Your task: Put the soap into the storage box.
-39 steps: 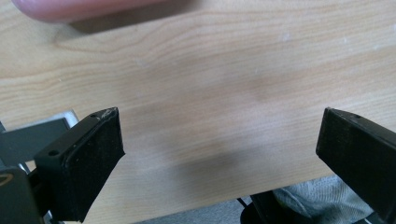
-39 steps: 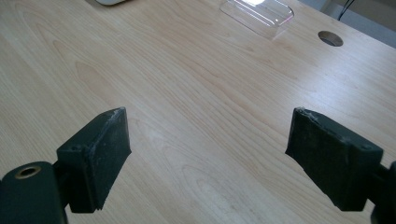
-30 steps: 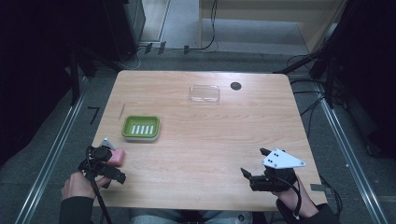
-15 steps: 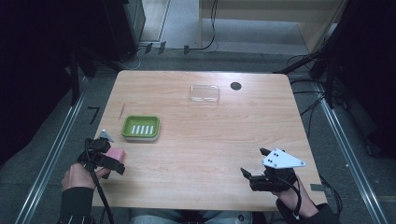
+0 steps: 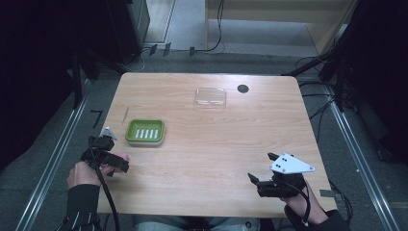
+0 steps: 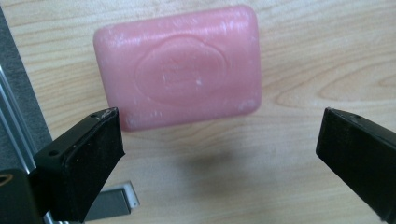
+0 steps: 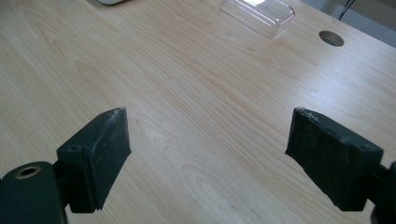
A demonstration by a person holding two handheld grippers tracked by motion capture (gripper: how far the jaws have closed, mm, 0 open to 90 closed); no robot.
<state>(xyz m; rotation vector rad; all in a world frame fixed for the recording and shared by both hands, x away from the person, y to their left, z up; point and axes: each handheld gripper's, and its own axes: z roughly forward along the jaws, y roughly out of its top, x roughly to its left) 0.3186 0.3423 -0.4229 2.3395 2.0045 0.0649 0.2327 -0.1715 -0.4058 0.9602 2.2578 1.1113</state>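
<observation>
A pink bar of soap (image 6: 177,65) lies flat on the wooden table, close to its left edge. My left gripper (image 6: 219,135) hovers over it, open wide, with the soap just beyond the jaw tips and touching neither. In the high view that left gripper (image 5: 103,154) sits at the table's near-left edge. My right gripper (image 5: 261,168) is near the front right, open, with only bare wood between its jaws (image 7: 210,126). A green soap dish (image 5: 145,131) with a slotted floor stands just beyond the left gripper.
A clear plastic lid (image 5: 210,96) lies at the back middle of the table, also seen ahead of the right gripper (image 7: 259,11). A round cable hole (image 5: 243,88) is beside it. Metal rails run along the floor on both sides of the table (image 5: 202,144).
My left gripper has moved a little forward along the left edge, toward the green dish. The right gripper has stayed where it was.
</observation>
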